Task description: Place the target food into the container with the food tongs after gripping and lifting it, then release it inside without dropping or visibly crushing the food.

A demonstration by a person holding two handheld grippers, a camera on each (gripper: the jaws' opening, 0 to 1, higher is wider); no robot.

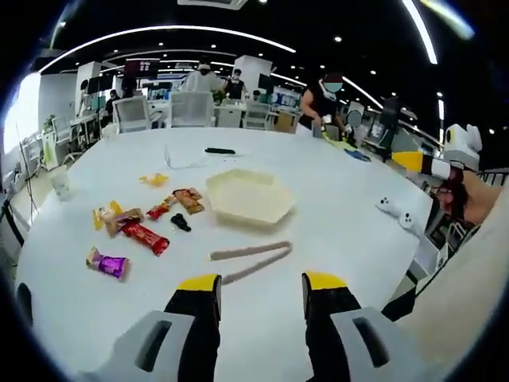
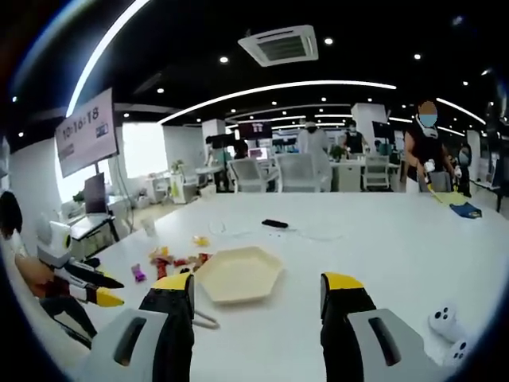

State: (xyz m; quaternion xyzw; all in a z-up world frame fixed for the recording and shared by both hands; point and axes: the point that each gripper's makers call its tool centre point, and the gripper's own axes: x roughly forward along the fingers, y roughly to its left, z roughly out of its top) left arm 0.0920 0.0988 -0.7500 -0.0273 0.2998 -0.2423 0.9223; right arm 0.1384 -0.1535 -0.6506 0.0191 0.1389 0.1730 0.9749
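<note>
White worktop point(image 1: 342, 199), broad and round-edged. Near its middle, a pale yellow hexagonal tray point(image 1: 249, 196), empty. Just short of the tray toward the near edge, beige food tongs point(image 1: 251, 259), lying flat, untouched. Toward the left edge, scattered wrapped snacks: red bar point(image 1: 145, 237), purple candy point(image 1: 107, 263), small black piece point(image 1: 180, 224). Near the right edge, a white game controller point(image 1: 397, 212). Left gripper point(image 1: 261, 283) held above the near edge, jaws wide apart, empty. Right gripper point(image 2: 256, 288) likewise spread wide, holding nothing.

Open office — curved ceiling light strips point(image 2: 278, 86), white chairs point(image 1: 191, 107) behind the white table point(image 1: 334, 207).
</note>
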